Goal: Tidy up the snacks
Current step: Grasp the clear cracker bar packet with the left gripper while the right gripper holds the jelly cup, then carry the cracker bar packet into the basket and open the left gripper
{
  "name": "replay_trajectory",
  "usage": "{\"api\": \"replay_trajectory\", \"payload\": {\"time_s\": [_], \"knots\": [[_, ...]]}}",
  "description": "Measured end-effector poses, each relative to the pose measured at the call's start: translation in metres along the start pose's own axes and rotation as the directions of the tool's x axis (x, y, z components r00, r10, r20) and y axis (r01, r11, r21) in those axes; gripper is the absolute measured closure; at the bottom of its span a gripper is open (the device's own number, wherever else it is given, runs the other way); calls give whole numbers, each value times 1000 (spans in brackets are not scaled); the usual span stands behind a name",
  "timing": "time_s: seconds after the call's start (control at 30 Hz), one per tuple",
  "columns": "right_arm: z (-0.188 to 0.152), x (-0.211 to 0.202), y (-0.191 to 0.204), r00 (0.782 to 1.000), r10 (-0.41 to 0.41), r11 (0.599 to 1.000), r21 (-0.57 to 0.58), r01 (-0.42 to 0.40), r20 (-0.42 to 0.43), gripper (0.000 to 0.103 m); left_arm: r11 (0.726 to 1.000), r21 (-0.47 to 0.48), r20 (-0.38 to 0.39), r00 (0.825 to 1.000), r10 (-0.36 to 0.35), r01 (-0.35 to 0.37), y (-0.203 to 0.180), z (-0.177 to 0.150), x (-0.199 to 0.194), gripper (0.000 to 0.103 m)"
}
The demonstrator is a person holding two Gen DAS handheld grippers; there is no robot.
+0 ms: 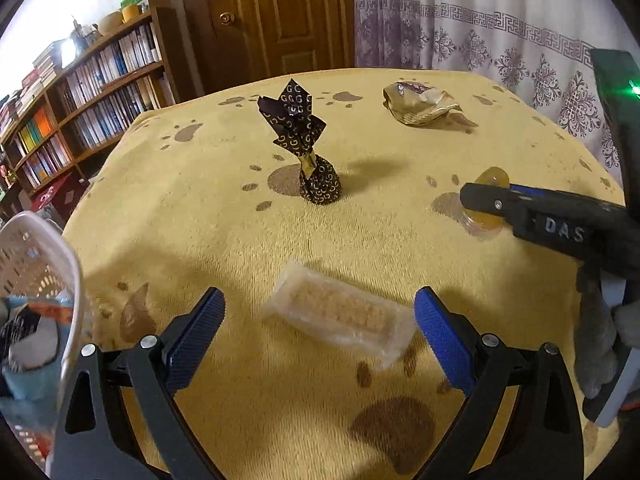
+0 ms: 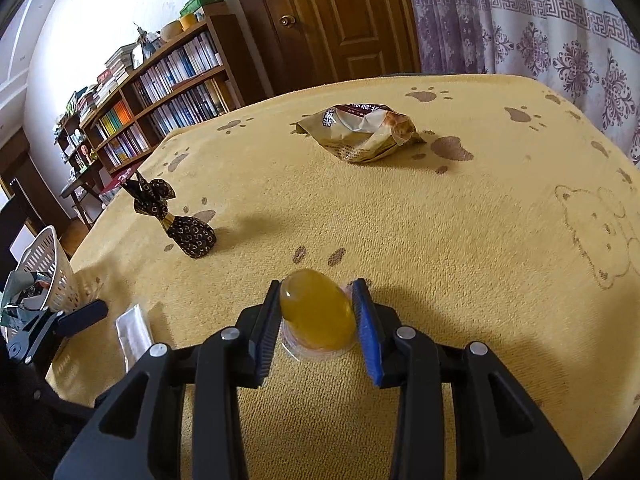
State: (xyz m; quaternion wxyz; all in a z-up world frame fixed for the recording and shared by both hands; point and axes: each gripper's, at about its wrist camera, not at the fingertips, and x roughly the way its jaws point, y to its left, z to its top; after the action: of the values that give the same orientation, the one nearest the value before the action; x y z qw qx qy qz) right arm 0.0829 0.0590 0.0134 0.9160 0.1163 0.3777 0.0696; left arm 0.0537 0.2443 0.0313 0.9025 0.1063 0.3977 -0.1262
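yellow cloth [image 2: 440,240] with brown paw prints; black wrapped sweet [image 1: 316,184] patterned in gold crescents; amber jelly cup [image 2: 316,312]; blue gripper pads [image 1: 440,336]; white basket [image 2: 52,280].

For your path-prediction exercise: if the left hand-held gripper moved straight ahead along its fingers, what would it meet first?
Most likely the clear-wrapped snack bar, lying on the yellow cloth just ahead of the open left hand-held gripper. The dark foil-wrapped chocolate stands farther back.
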Motion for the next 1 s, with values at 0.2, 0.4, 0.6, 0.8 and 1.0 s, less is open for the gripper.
{"api": "replay_trajectory", "payload": {"time_s": [0.2,0.4,0.6,0.8,1.0], "knots": [[-1,-1,-1,1000,16,1000,6,-16,0,62,997,28,-73,995,-73,75,-5,-1,16,6],[-1,0,0,1000,16,1000,7,-16,-5,60,996,25,-69,994,-81,83,-6,0,17,10],[-2,0,0,1000,15,1000,6,-15,-6,60,996,44,-47,996,-78,80,-9,-2,12,18],[-2,0,0,1000,17,1000,6,-17,-5,60,997,48,-19,998,-63,64,-11,-5,1,19],[-2,0,0,1000,18,1000,7,-18,-6,60,998,6,21,998,-56,55,-5,-6,-19,19]]}}
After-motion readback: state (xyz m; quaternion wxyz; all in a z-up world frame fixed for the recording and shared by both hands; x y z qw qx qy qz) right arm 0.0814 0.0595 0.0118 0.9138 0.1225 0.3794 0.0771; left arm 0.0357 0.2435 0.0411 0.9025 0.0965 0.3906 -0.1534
